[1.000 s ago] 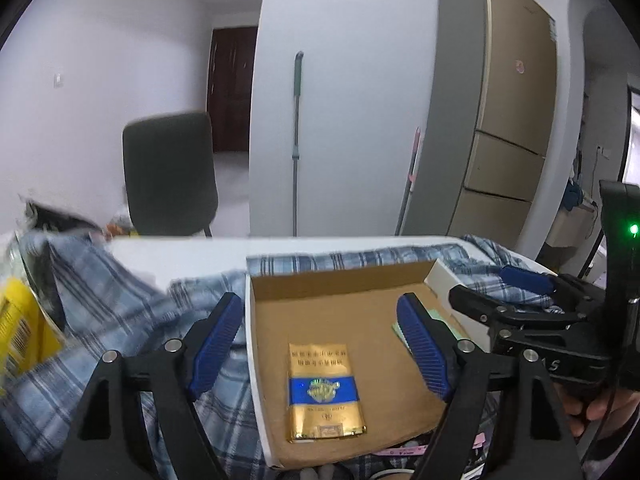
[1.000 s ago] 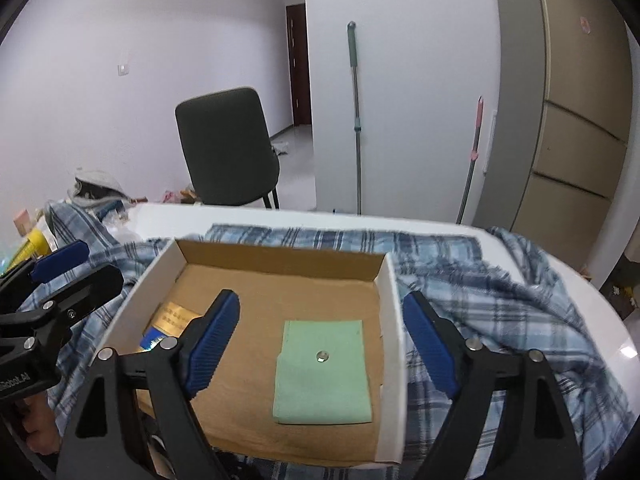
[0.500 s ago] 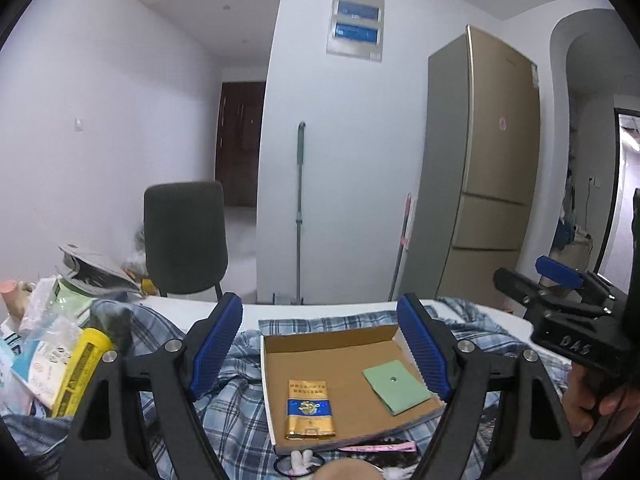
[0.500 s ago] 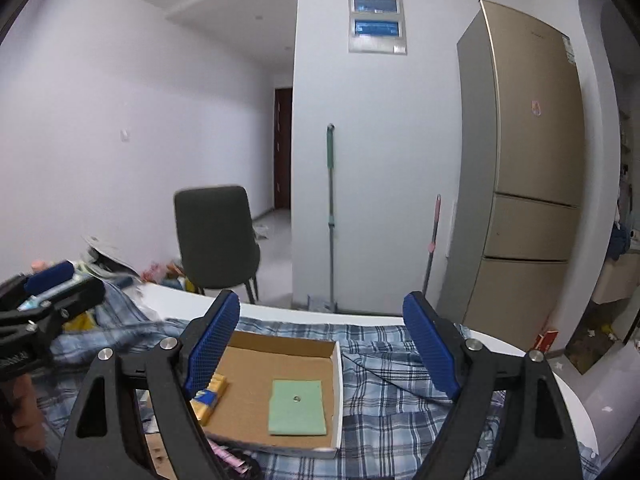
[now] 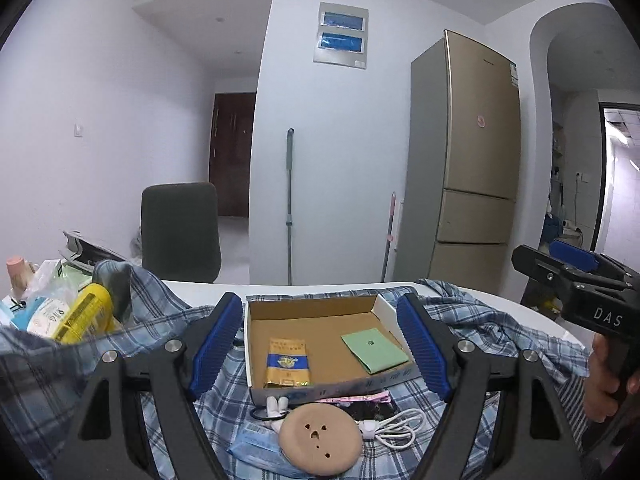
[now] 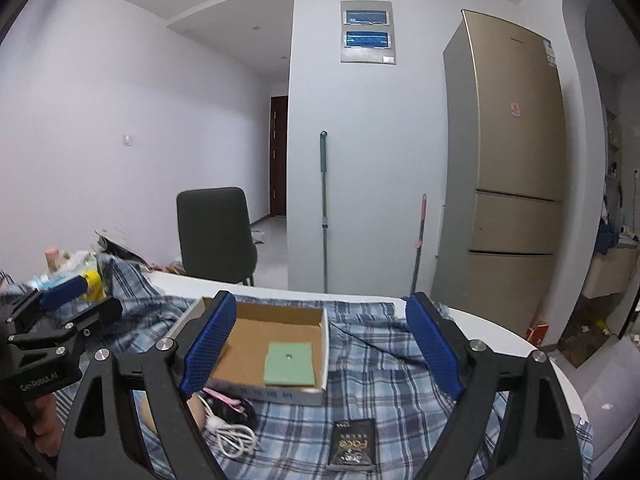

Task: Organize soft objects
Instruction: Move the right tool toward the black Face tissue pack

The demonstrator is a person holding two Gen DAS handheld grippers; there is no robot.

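A shallow cardboard box (image 5: 256, 344) (image 6: 325, 344) sits on a blue plaid cloth (image 5: 496, 320) (image 6: 380, 360). Inside lie a gold-and-blue packet (image 5: 287, 362) and a folded green cloth (image 5: 374, 350) (image 6: 289, 363). In front of the box lie a round tan pad (image 5: 318, 438), a white cable (image 5: 394, 428) (image 6: 230, 438), a blue packet (image 5: 256, 446) and a black packet (image 6: 354, 450). My left gripper (image 5: 320, 344) is open and empty, held above the table before the box. My right gripper (image 6: 320, 344) is open and empty to the right.
At the table's left end lie a yellow bottle (image 5: 84, 312) and several bags (image 5: 40, 300). Behind the table stand a dark chair (image 5: 180, 232), a mop (image 5: 289, 204) and a gold fridge (image 5: 468, 160). The white table edge (image 6: 568, 392) curves at right.
Both grippers have pulled back and up from the box, so the box now looks smaller and the items in front of it have come into view. Both stay open.
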